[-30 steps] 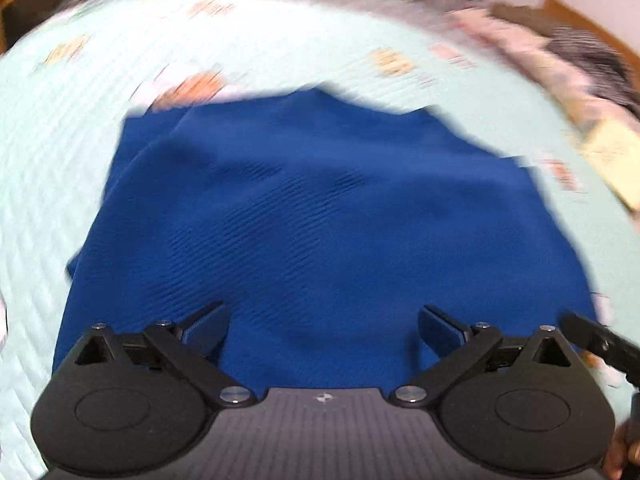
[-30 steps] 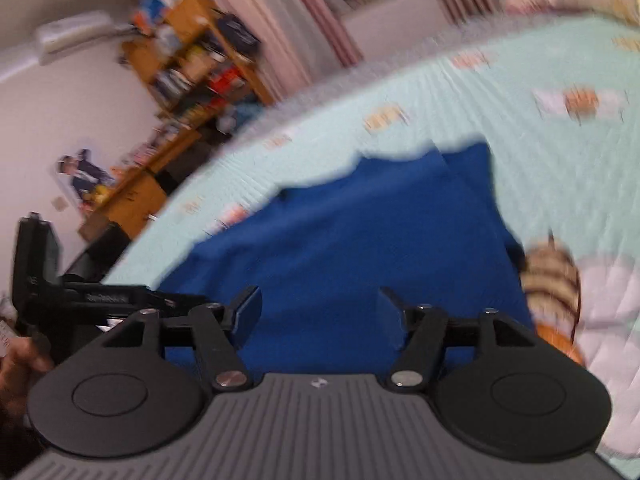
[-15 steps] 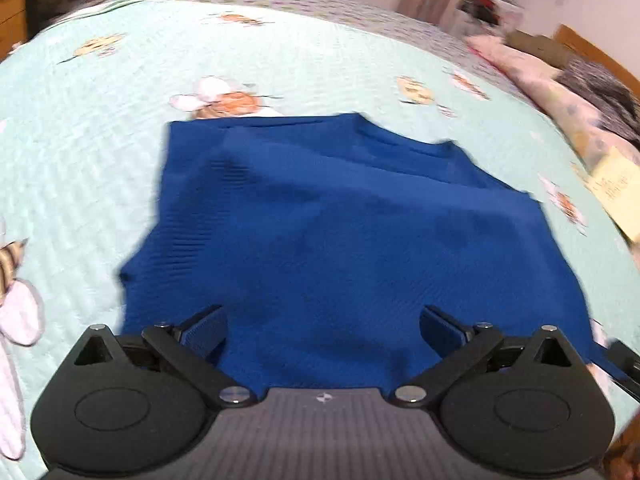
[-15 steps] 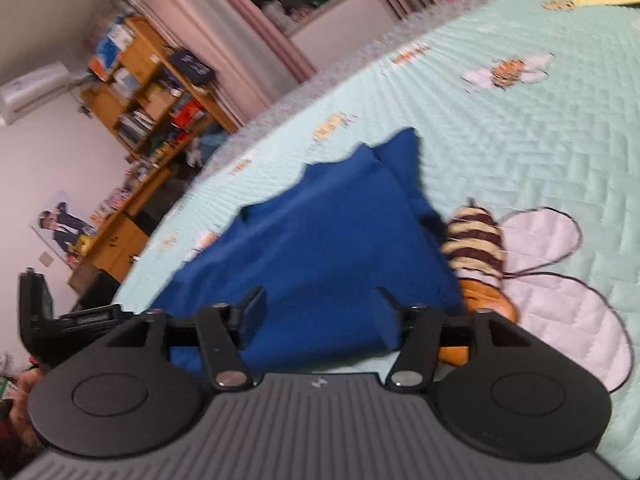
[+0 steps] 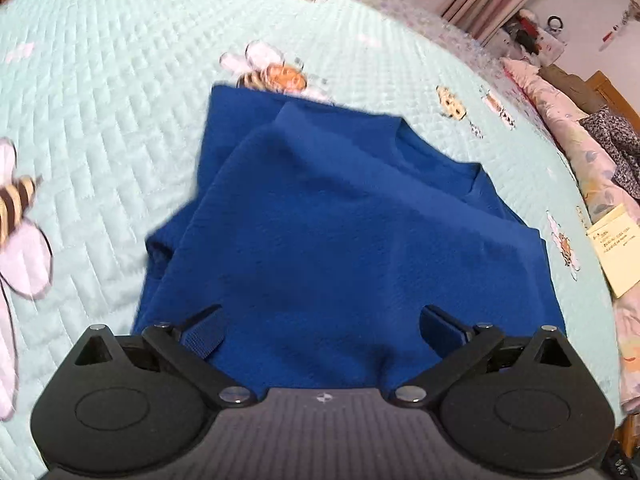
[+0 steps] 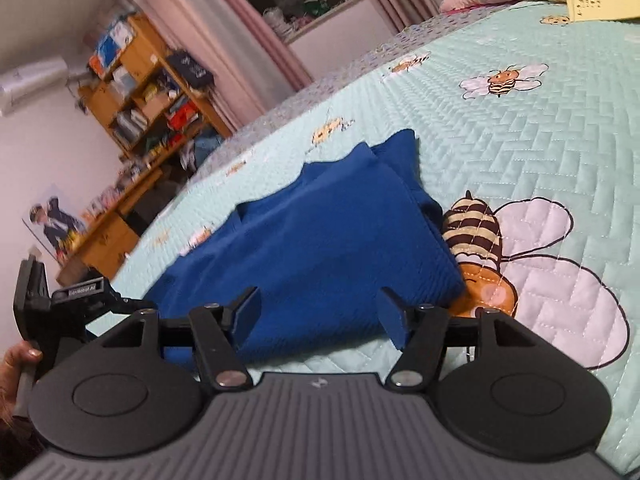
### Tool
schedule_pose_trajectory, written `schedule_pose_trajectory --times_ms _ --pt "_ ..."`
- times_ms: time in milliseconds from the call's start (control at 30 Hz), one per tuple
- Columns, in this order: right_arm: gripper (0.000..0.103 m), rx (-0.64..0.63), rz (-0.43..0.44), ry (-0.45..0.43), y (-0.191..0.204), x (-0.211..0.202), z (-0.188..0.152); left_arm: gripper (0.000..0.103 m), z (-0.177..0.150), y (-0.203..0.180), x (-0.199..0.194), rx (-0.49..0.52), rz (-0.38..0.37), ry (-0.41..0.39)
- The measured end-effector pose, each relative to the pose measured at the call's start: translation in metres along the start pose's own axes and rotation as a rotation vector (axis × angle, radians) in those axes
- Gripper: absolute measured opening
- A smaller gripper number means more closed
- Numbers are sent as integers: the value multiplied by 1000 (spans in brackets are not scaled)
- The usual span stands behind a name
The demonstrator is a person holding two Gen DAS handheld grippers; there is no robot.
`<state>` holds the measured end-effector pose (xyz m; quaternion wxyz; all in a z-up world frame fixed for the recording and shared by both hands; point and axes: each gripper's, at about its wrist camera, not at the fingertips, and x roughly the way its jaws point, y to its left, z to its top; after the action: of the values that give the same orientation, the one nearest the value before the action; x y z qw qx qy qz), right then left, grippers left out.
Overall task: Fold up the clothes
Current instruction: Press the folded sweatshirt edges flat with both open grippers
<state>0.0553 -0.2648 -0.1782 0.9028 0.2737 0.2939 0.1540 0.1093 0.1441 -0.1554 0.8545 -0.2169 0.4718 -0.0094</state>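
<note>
Jaws: left gripper (image 5: 322, 330) spread, right gripper (image 6: 318, 314) opening, unladen | blue garment (image 5: 340, 232) edges folded | quilt (image 6: 540, 152) bare around

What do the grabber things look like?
Each hand-held gripper is black plastic: two round discs, a ribbed grey middle plate, silver screws and thin arms ending in flat dark blue pads. See the left hand-held gripper and the right hand-held gripper.

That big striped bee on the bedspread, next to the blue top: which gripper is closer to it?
Right. The right gripper, jaws opening, hovers at the blue top's near edge, beside the big striped bee. The left gripper hangs over the top's middle, farther from that bee.
</note>
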Motion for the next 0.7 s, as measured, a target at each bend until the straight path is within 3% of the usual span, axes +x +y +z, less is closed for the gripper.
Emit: schedule_pose_trajectory --times_ms 133,233,333,433,600,700 --pt "67 21 14 15 -1 3 -4 102 -3 10 20 -11 61 39" --pt "67 51 24 24 -4 5 -7 102 -3 -2 21 47 101 52" --pt "67 71 25 15 -8 2 -8 102 0 -3 12 -15 75 43" --pt "68 88 27 -6 -11 -1 -6 101 2 -16 5 5 50 23" --pt "69 113 38 -6 -14 0 -6 102 -5 -63 14 208 41 -9" --pt "70 117 50 4 -15 1 -7 102 -10 -66 40 230 82 32"
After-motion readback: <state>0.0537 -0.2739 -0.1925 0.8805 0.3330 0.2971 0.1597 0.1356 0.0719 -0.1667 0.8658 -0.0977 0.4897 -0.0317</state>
